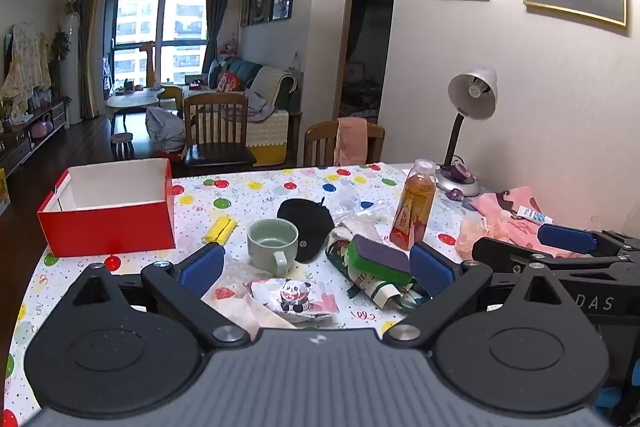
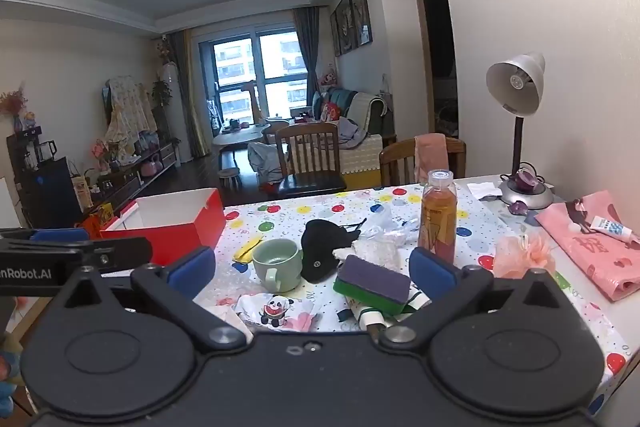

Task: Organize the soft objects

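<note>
An open red box (image 1: 108, 227) (image 2: 172, 231) stands empty at the table's left. Soft things lie mid-table: a black cloth cap (image 1: 308, 227) (image 2: 324, 251), a green and purple sponge (image 1: 380, 259) (image 2: 372, 285), a panda-print cloth (image 1: 296, 297) (image 2: 280, 309), a yellow cloth (image 1: 220, 229) (image 2: 248, 247), a pink mesh puff (image 2: 524, 255) (image 1: 472, 231). My left gripper (image 1: 316, 271) is open and empty above the panda cloth. My right gripper (image 2: 312, 269) is open and empty beside it, and shows in the left view (image 1: 560, 247).
A green mug (image 1: 274, 245) (image 2: 278, 263), a tea bottle (image 1: 414, 207) (image 2: 438, 217), crumpled clear plastic (image 2: 384, 231) and a desk lamp (image 2: 520, 131) stand on the dotted tablecloth (image 1: 256, 195). A pink bag (image 2: 592, 243) with a tube lies right. Chairs stand behind.
</note>
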The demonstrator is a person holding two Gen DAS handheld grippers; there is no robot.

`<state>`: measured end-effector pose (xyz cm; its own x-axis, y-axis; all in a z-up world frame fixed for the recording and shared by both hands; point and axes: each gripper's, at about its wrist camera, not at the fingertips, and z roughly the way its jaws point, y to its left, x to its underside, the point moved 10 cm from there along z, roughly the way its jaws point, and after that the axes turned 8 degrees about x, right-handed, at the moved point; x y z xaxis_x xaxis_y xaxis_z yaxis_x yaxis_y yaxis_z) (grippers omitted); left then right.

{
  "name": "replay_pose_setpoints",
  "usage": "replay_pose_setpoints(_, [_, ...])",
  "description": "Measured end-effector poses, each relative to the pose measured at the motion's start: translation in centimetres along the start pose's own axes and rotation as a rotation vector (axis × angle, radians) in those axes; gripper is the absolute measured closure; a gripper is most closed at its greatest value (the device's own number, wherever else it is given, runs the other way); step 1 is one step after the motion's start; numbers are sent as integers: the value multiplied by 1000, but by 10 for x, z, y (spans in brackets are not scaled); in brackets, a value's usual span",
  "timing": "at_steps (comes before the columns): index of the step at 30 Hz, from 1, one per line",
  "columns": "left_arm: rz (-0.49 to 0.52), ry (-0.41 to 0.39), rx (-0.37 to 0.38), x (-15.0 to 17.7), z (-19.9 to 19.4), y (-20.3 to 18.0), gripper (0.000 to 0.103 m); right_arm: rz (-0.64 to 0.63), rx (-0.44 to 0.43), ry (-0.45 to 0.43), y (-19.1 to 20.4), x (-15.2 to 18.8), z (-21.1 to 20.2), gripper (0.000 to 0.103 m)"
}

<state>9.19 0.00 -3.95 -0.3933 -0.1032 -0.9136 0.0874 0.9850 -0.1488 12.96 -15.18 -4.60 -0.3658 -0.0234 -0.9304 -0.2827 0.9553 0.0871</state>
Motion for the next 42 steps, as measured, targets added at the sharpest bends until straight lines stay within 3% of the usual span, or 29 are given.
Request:
replay_pose_setpoints(5, [-18, 30, -3, 5, -3, 3, 3, -7, -4, -7, -2, 2, -5, 0])
replay_pose_setpoints(8, [-41, 95, -8, 9, 15, 4, 3, -8, 14, 20, -4, 2, 1, 0])
replay_pose_setpoints(31, [-55, 57, 7, 10, -1, 3, 3, -23, 72, 12, -2, 0, -6, 0])
replay_pose_setpoints(42, [-47, 48, 4, 8, -1, 2, 3, -56, 75, -32, 4, -6, -13, 0])
